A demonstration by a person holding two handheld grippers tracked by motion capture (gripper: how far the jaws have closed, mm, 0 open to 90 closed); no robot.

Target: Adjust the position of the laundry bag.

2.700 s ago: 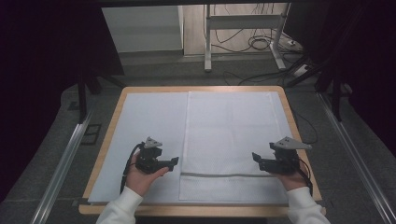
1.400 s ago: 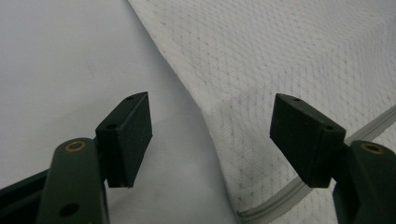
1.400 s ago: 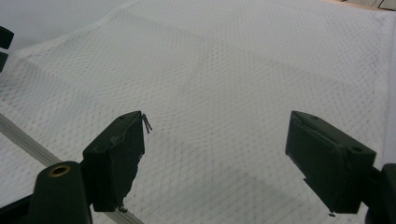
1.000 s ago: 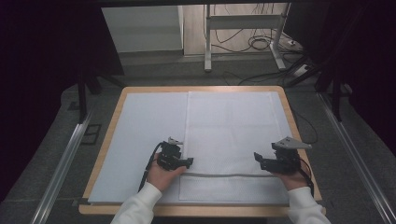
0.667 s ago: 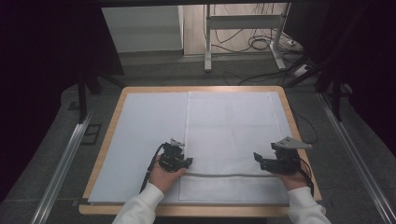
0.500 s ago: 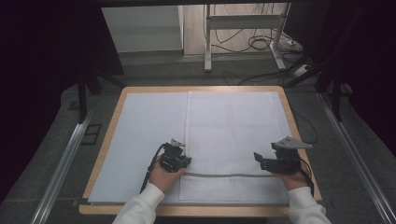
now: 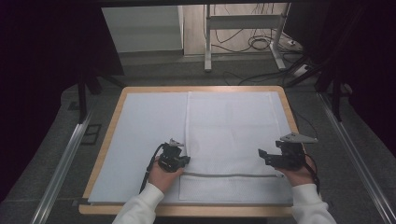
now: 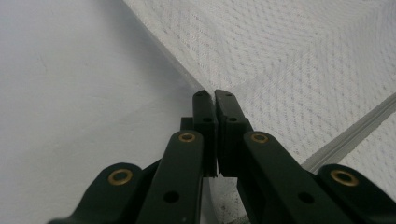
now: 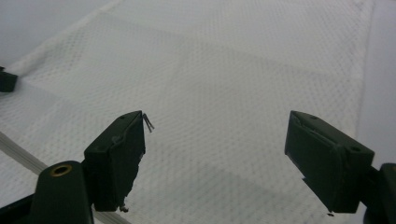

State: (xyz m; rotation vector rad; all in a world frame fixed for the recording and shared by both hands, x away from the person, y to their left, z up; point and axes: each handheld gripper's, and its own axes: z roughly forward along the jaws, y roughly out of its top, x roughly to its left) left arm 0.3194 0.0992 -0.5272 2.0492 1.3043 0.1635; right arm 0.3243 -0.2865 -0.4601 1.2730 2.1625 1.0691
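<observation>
A wooden-edged worktop (image 7: 116, 122) carries a pale blue-white sheet (image 7: 144, 130) that covers most of its top. On the right half of this sheet lies a white mesh bag (image 7: 231, 130), flat and spread out, with a grey zipper (image 7: 231, 175) that runs across it near the edge closest to the person.

The left gripper (image 7: 185, 160) is at the left edge of the mesh bag, just above the left end of the zipper. In the left gripper view its two black jaws are pressed together, and the bag's edge (image 8: 187, 81) goes in between them, so the gripper pinches the mesh bag at its left border. The zipper (image 8: 350, 135) passes at the right of the jaws in this view.

The right gripper (image 7: 262, 155) hovers over the right part of the mesh bag, near the right end of the zipper. In the right gripper view its jaws are spread wide apart, with the mesh bag (image 9: 233, 93) below them and nothing between them. I cannot tell if the jaws touch the fabric.

Both hands wear white sleeves (image 7: 140, 210) and come from the near side of the worktop.
</observation>
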